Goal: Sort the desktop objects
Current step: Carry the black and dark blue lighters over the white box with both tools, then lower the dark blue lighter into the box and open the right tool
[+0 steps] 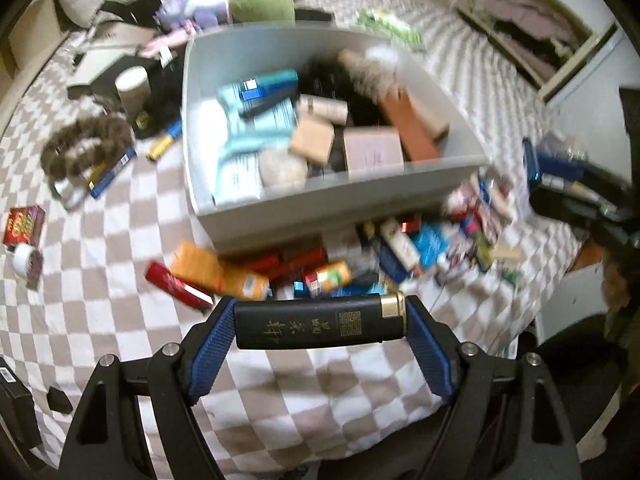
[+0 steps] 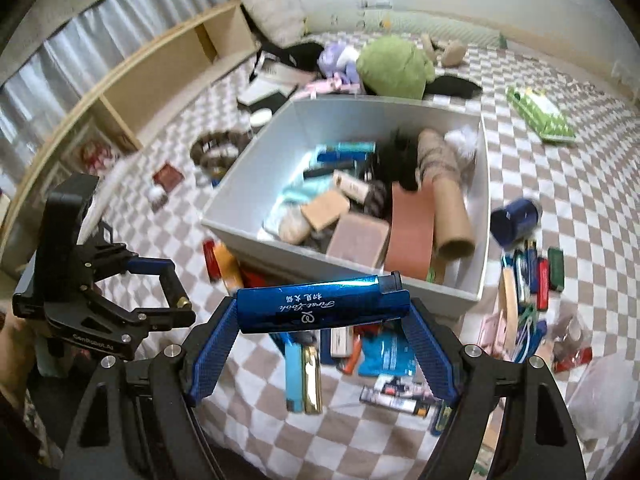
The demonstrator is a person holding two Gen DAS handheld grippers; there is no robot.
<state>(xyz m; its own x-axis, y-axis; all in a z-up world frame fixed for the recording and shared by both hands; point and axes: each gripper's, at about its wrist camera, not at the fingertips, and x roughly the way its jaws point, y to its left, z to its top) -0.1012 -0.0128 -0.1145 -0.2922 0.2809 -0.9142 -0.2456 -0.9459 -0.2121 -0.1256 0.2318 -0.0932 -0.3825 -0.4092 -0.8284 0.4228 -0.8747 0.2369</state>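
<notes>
We grip lengthwise a black lighter (image 1: 320, 322) left, blue lighter (image 2: 323, 304) right; either may pivot out short of the bin (image 2: 256, 200) at frame centre.

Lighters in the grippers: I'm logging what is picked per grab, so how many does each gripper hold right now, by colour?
Black lighter, gold lettering, held crosswise in the left gripper: 1
Blue lighter, white lettering, held crosswise in the right gripper: 1
Total held: 2
Both are above the checkered cloth, short of the white bin.
</notes>
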